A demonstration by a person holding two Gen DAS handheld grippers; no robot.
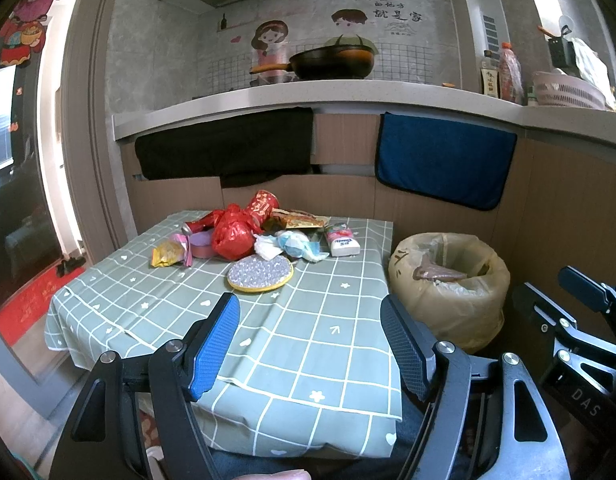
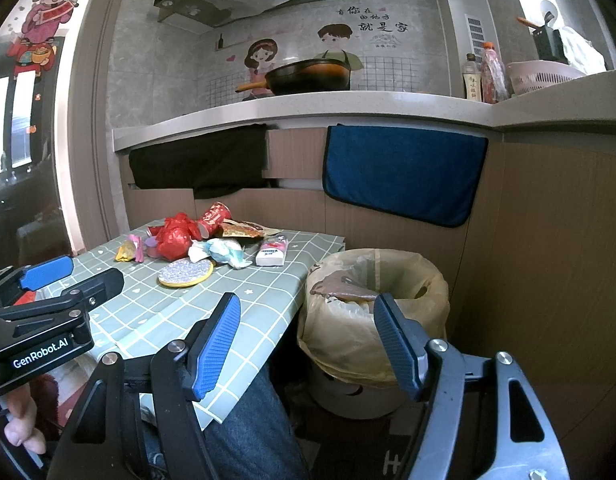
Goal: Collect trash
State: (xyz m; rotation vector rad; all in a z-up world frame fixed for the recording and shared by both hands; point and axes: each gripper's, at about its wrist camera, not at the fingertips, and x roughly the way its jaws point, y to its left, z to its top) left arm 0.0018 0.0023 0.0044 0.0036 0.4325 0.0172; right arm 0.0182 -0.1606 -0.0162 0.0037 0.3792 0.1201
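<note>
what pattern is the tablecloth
Grey-green tablecloth with a white grid and small white hearts and flowers; clearest in the left wrist view.

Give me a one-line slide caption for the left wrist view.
Open left gripper faces a trash pile on the checked table, lined bin alongside.

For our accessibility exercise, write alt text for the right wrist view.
An open right gripper hovers between a green checked table holding a trash pile and a bag-lined bin beside it. The left gripper shows at left, a kitchen counter behind.
</note>
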